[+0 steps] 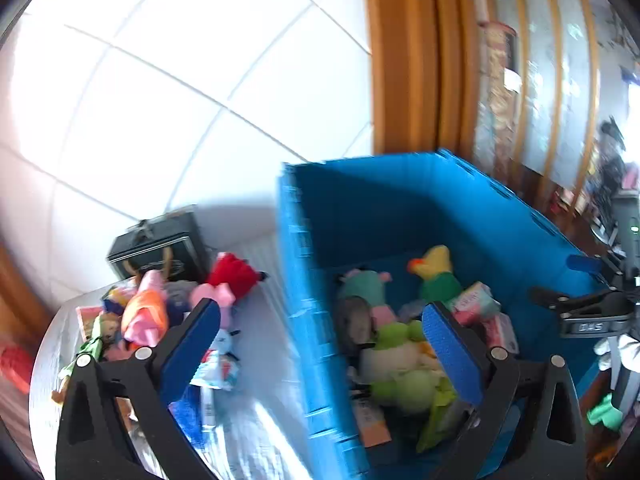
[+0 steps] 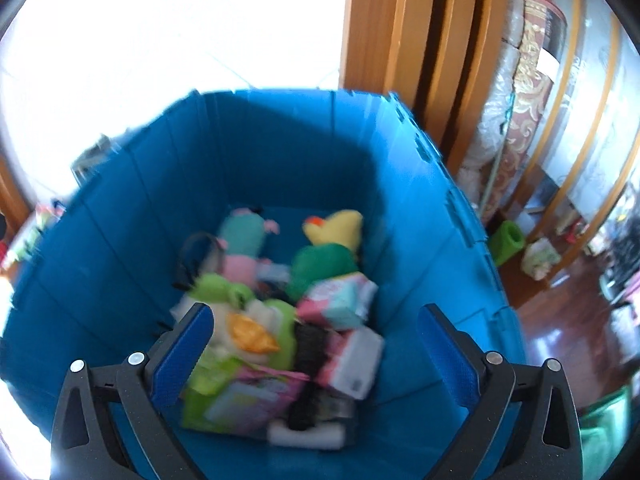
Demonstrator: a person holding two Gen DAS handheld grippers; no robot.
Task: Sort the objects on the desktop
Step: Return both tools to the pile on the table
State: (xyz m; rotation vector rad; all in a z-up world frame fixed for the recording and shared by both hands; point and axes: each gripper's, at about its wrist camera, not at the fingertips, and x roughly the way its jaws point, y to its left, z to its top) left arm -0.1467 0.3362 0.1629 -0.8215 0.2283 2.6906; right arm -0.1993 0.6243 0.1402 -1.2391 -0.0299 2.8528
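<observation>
Both tools empty, jaws spread wide! The right gripper (image 2: 316, 332) hangs over the blue crate (image 2: 120, 240), already holding plush toys. The left gripper (image 1: 320, 328) straddles the crate's wall; the toy pile (image 1: 168, 304) waits on the table's far-left corner (image 1: 264, 360). Likely next: swing left, grab one.

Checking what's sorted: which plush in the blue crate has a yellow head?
The duck-like plush at the crate's far end: yellow head, green body; others are green-white or mint-pink.

Ribbed plastic crate (image 2: 132, 216) holds soft cloth plush toys (image 2: 256, 332); glossy wood floor (image 2: 560, 344).
</observation>
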